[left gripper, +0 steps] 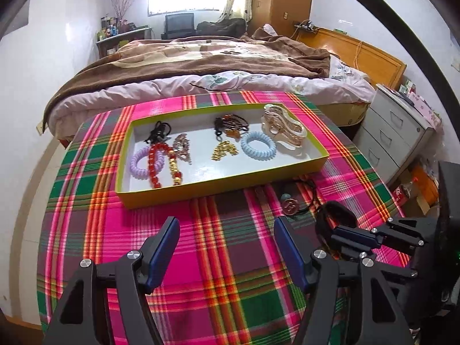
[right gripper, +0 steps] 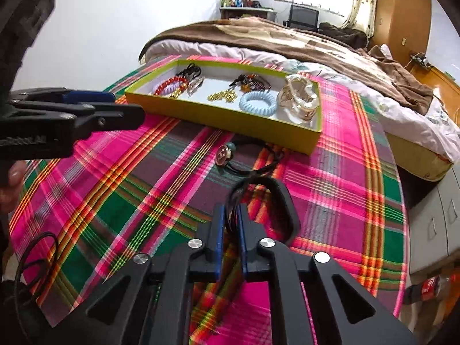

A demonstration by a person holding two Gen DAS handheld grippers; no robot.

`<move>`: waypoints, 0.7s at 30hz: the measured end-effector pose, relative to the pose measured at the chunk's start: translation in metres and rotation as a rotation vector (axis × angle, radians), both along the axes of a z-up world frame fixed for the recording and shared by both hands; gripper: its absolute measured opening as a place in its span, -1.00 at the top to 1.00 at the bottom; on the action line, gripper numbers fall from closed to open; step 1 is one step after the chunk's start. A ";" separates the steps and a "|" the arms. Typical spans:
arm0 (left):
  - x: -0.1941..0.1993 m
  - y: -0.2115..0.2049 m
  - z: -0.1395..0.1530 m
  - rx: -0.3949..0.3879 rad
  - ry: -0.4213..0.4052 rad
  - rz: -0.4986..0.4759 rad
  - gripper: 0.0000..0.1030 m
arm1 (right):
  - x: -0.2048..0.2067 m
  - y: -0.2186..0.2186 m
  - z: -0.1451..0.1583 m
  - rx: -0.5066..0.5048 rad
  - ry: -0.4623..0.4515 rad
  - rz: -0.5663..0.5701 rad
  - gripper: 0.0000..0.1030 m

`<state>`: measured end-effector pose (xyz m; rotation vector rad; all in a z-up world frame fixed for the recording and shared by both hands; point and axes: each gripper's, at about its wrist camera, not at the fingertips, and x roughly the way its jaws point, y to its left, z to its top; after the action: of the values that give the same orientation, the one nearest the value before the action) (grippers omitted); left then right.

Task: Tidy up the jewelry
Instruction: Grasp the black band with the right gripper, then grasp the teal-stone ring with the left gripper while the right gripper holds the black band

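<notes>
A black hair band point(right gripper: 276, 198) is pinched between the nearly closed fingers of the right gripper point(right gripper: 230, 227), just in front of the yellow tray point(left gripper: 218, 185). A button hair tie point(right gripper: 227, 152) lies nearer the tray. The left gripper point(left gripper: 227, 247) is held wide open, holding nothing.

Both grippers are black plastic with blue-padded fingers point(left gripper: 165, 247), silver round screws and triangular cut-outs.

Both wrist cameras look forward over their tongs, close above the plaid cloth point(left gripper: 218, 244), sharing the tray point(right gripper: 218, 115) ahead.
</notes>
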<state>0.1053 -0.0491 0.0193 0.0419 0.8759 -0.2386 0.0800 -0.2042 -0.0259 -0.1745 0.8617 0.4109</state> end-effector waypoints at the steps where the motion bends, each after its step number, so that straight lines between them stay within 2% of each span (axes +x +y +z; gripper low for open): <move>1: 0.000 -0.002 -0.001 0.002 0.001 -0.002 -0.31 | -0.002 -0.004 0.002 0.003 -0.009 -0.012 0.83; 9: 0.011 -0.025 -0.011 0.017 0.021 -0.046 -0.31 | -0.013 -0.051 0.023 0.040 -0.079 -0.122 0.83; 14: 0.029 -0.035 -0.023 -0.034 0.071 -0.067 -0.31 | -0.017 -0.069 0.031 0.036 -0.104 -0.168 0.83; 21: 0.052 -0.056 -0.042 -0.049 0.121 -0.095 -0.31 | -0.019 -0.083 0.033 0.056 -0.115 -0.212 0.83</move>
<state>0.1577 -0.1048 -0.0222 0.0234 0.9896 -0.3538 0.0609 -0.2869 0.0072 -0.0534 0.7462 0.2245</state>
